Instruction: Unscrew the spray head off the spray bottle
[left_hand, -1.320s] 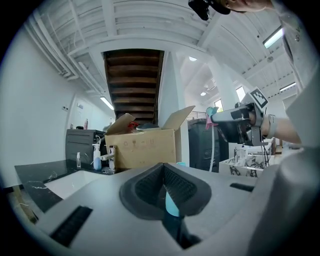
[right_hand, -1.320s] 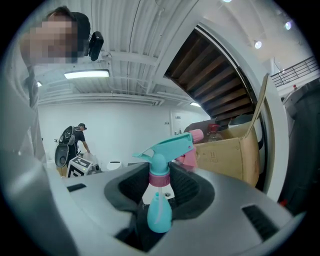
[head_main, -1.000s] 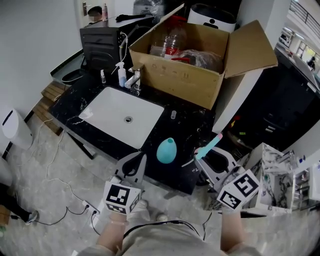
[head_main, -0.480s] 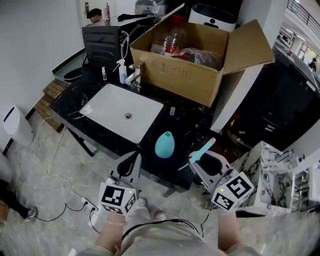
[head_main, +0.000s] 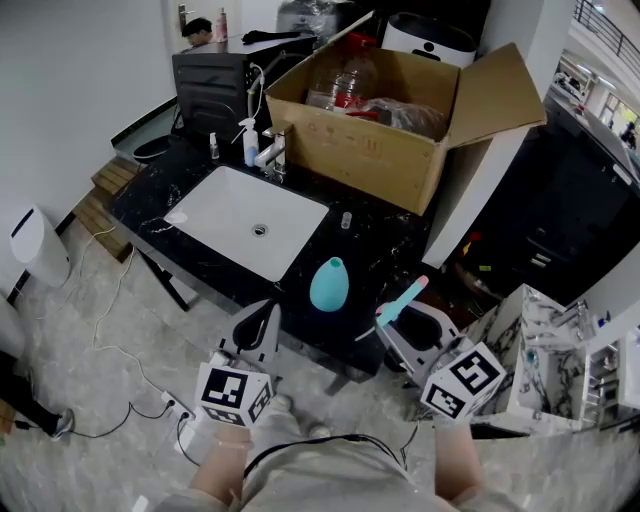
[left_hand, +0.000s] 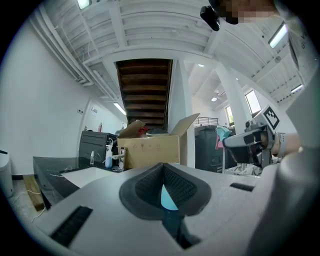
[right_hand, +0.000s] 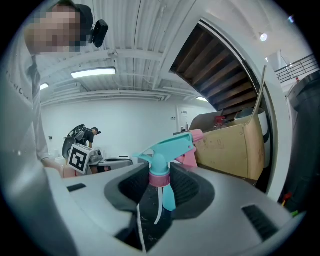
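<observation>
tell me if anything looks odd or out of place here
The spray head is off the teal bottle, clamped in the right gripper with its tube dangling; the bottle stands headless on the black counter.

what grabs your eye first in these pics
The teal-and-pink spray head, clamped in the right gripper, is off the teal bottle. That bottle stands headless on the black counter by the white sink, with a big open cardboard box behind.

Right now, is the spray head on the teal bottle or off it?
Off. The right gripper holds the spray head, its dip tube hanging free; the teal bottle stands apart on the counter, neck bare.
</observation>
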